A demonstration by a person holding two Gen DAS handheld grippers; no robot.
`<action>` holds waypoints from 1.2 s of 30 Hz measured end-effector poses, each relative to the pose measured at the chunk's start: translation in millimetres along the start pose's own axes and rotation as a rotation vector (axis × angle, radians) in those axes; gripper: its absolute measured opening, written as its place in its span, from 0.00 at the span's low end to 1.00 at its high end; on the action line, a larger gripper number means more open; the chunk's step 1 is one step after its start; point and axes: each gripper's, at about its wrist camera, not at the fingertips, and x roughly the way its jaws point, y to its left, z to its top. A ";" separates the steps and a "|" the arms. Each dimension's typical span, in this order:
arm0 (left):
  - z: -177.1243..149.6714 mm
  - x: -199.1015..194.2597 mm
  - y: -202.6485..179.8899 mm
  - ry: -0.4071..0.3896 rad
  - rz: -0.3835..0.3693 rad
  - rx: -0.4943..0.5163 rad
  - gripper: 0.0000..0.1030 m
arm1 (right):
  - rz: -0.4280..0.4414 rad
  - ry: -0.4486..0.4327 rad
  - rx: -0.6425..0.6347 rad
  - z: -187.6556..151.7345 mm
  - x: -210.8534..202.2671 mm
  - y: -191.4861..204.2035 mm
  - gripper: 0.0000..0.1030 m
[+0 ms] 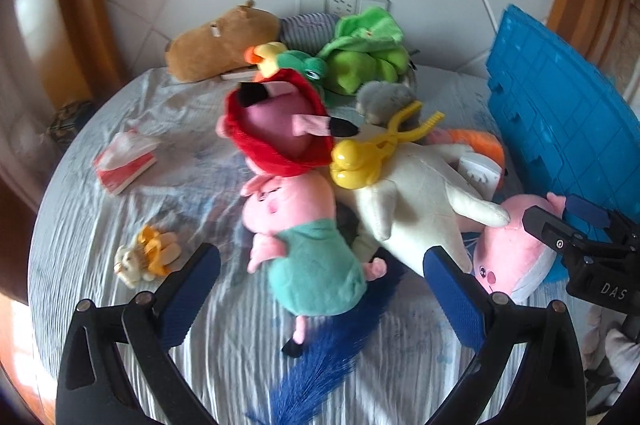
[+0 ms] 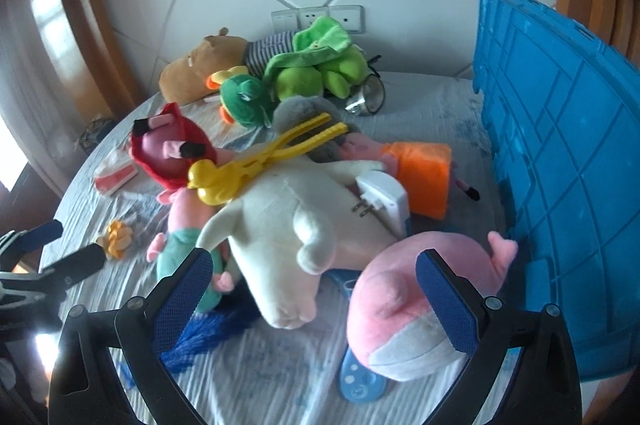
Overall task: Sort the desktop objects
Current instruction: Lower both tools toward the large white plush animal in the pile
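Note:
A heap of plush toys lies on a round table with a striped cloth (image 1: 100, 193). My left gripper (image 1: 320, 289) is open above a pink pig in a teal dress (image 1: 304, 245). A red-hooded pink plush (image 1: 276, 129), yellow plastic tongs (image 1: 372, 153) and a white plush (image 1: 416, 201) lie behind it. My right gripper (image 2: 312, 289) is open, its right finger over a pink whale plush (image 2: 404, 305), the white plush (image 2: 288, 225) between the fingers. The right gripper also shows in the left wrist view (image 1: 568, 229), beside the whale (image 1: 512, 249).
A blue crate (image 2: 560, 161) stands at the right. Brown capybara (image 1: 220, 41), green frog plushes (image 1: 364, 53), a white charger (image 2: 384, 201), orange-dressed pig (image 2: 424, 177), a tissue pack (image 1: 124, 165), a small yellow toy (image 1: 148, 253) and a blue feather (image 1: 320, 365) lie about.

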 end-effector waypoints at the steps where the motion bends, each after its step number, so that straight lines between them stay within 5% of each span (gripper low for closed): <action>1: 2.9 3.8 -1.9 0.005 -0.009 0.015 0.98 | -0.004 -0.001 0.009 0.1 1.1 -1.2 1.00; 18: 23.2 93.9 -9.1 0.162 -0.164 0.192 0.83 | -0.122 0.026 0.136 2.9 29.3 3.4 1.00; 23: 29.1 116.0 -8.1 0.195 -0.171 0.205 0.83 | -0.120 0.059 0.124 9.6 51.5 9.5 0.70; 27: 33.4 131.2 -8.4 0.215 -0.195 0.203 0.82 | -0.118 0.097 0.124 13.2 71.1 10.2 0.63; 32: 52.9 146.5 -5.6 0.187 -0.189 0.190 0.82 | -0.130 0.163 0.116 10.2 92.4 5.3 0.63; 36: 86.9 158.2 4.6 0.105 -0.053 0.187 0.74 | -0.139 0.173 0.117 14.0 98.6 -1.3 0.63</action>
